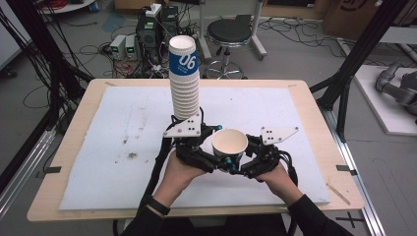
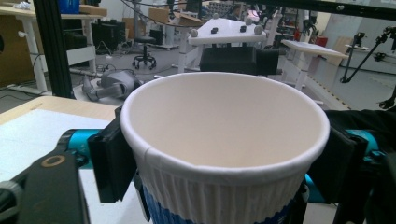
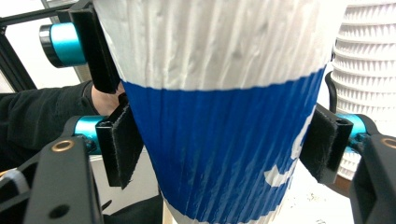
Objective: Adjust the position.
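Both tools meet on one paper cup (image 1: 229,144), held upright between them just above the surface (image 1: 123,147). The left tool (image 1: 216,162) has its jaws pressed against the cup's sides just under the rim; the right tool (image 1: 244,167) clamps lower, on the blue band — a two-handed hold that likely steadies the cup while it is worked loose from, or readied for, the tall stack of cups (image 1: 184,83) standing just beyond the left tool. The cup is white with fine vertical ribbing, a rolled rim, an empty cream interior and a broad blue band with white print.
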